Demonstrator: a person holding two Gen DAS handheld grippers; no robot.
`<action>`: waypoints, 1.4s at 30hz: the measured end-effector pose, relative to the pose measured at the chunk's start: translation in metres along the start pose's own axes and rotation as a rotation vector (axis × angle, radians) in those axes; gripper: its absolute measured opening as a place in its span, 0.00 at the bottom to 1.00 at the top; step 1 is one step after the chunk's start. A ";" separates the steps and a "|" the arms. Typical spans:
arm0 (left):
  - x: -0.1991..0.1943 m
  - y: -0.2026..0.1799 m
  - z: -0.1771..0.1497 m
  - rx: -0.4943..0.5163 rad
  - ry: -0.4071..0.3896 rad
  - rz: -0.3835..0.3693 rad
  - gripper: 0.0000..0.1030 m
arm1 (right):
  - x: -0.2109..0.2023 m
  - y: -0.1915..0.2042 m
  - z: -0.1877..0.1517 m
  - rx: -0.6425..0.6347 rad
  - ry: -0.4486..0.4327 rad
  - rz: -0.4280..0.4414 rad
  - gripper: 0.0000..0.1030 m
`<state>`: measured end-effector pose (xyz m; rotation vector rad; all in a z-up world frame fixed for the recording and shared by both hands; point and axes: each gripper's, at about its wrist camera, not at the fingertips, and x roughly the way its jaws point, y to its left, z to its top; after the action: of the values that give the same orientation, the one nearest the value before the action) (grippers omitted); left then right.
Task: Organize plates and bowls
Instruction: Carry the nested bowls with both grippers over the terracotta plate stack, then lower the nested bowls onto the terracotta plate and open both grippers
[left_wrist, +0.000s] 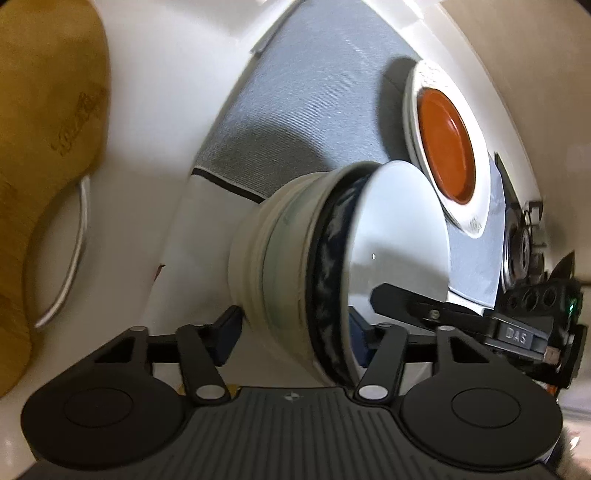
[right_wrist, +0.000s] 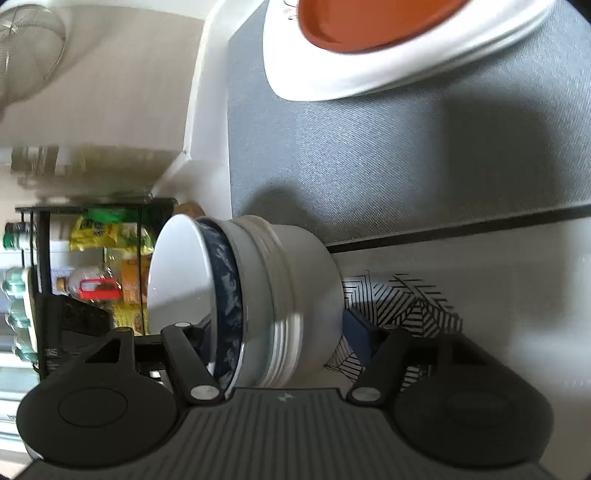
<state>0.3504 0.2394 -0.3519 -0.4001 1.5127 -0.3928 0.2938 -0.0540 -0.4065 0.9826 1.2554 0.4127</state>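
Both grippers' fingers (left_wrist: 229, 334) (right_wrist: 356, 334) straddle the stacked bowls (left_wrist: 295, 266); whether they grip is unclear.

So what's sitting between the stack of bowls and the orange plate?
Nothing but bare grey mat lies between the stack of bowls and the orange plate; the right wrist view shows it best.

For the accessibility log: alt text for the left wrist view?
A stack of nested bowls, white inside with a dark blue patterned band, sits between the fingers of the left hand-held gripper. The right hand-held gripper reaches into it from the right. Behind, an orange plate lies on white plates, on a grey mat.
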 end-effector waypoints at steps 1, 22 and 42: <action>-0.003 -0.001 -0.001 0.006 0.000 0.000 0.55 | -0.003 0.003 -0.001 -0.017 0.004 -0.012 0.60; -0.024 -0.015 0.010 0.025 0.001 -0.041 0.51 | -0.038 0.041 0.009 -0.106 -0.068 -0.007 0.42; -0.044 -0.127 0.062 0.216 -0.092 -0.038 0.51 | -0.130 0.053 0.060 -0.146 -0.299 0.009 0.42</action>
<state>0.4109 0.1504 -0.2509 -0.2733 1.3589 -0.5548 0.3221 -0.1447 -0.2869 0.8887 0.9378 0.3450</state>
